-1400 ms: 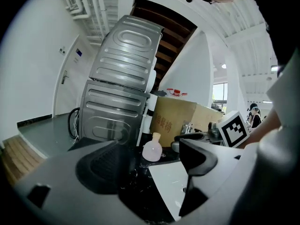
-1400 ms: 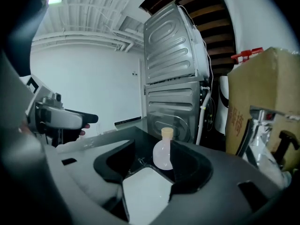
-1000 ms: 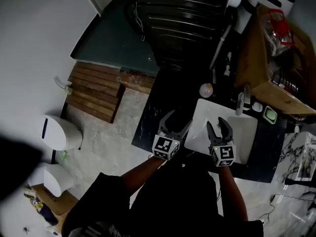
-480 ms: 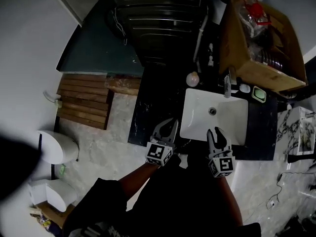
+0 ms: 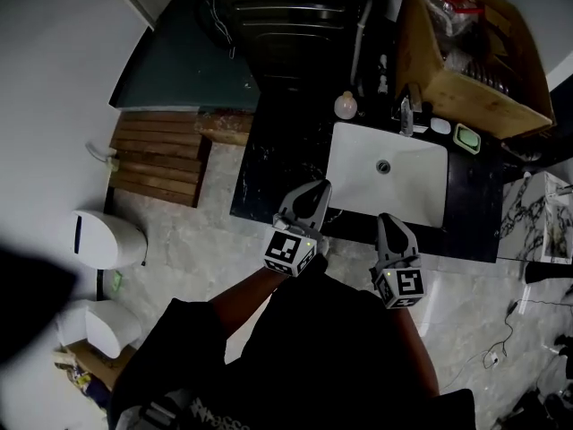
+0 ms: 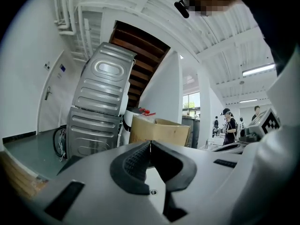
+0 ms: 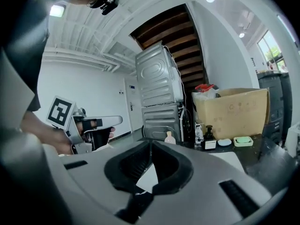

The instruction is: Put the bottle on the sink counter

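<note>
The bottle, small, pale and round-bodied, stands upright on the black sink counter by the back left corner of the white basin. In the right gripper view the bottle stands well beyond the jaws. My left gripper is shut and empty over the counter's front edge, left of the basin. My right gripper has just been closing and is now shut with nothing between its pads, at the basin's front rim. The shut tips also show in the left gripper and right gripper views.
A faucet, a clear bottle, a dark dispenser and a green soap dish line the back of the counter. A cardboard box and stacked steel machines stand behind. A wooden slat mat lies on the floor at left.
Both grippers have drawn back from over the basin toward the counter's front edge. Their jaws, open a second ago, have closed empty.
</note>
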